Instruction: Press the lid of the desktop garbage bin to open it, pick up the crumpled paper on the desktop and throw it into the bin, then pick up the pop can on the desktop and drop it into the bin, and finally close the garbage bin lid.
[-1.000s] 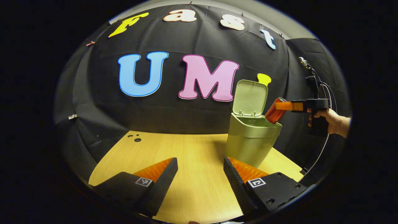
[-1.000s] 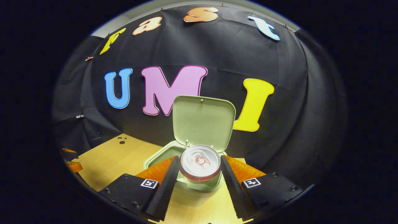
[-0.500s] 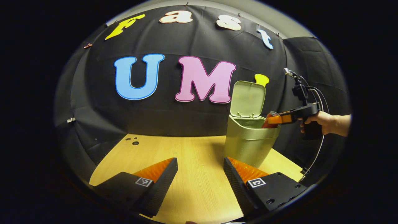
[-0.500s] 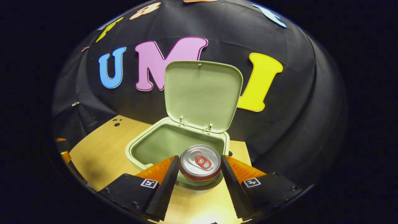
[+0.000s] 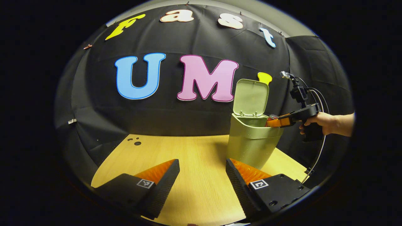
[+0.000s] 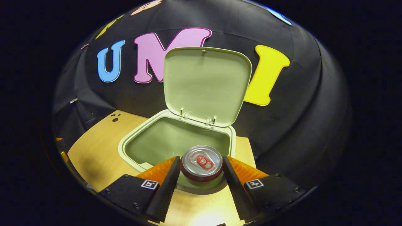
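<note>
Your right claw (image 6: 201, 168) is closed on the can (image 6: 201, 161), one finger pressed against each side of its body just below the top rim, with the pull-tab end facing the camera. The can sits at the near edge of the bin (image 6: 147, 150), over the opening and partly inside it; in the left gripper view the can (image 5: 272, 117) barely clears the rim of the bin (image 5: 251, 144). The lid (image 6: 205, 84) stands fully up at the back, so the mouth is unobstructed. Your left claw (image 5: 202, 175) hangs above the table (image 5: 194, 150), fingers spread wide and holding nothing. I judge the can to be light, likely empty, with thin walls that dent under a hard squeeze and a smooth, slippery skin; the mid-body side grip you have is the right one, and light pressure should suffice. The bin interior is not visible deep enough to confirm the paper is inside. Release looks safe from here; the lid closing remains outstanding.
</note>
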The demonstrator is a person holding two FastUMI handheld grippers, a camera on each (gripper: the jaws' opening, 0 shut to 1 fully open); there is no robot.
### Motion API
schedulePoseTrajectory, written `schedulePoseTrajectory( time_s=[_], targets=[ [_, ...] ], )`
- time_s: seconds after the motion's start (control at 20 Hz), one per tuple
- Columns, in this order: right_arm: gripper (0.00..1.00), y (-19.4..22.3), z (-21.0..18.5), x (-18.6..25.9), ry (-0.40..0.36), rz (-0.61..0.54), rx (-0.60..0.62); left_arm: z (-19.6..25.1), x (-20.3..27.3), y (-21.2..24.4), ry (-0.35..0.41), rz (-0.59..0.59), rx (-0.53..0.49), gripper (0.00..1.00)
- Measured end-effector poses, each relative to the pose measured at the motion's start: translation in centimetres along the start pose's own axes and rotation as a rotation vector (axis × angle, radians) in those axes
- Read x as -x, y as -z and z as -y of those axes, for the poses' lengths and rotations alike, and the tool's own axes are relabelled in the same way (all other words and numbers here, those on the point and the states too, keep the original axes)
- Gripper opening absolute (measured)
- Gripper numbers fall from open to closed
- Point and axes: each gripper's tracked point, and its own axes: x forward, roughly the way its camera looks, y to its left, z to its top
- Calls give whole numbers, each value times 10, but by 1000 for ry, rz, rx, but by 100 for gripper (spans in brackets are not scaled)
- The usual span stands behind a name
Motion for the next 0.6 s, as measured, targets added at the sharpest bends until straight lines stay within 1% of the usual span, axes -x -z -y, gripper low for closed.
schedulePoseTrajectory(
  time_s=[0.6],
  targets=[
    [85, 1, -1, 1, -1, 2, -12, -4, -5, 2, 2, -9, 2, 95]
  ],
)
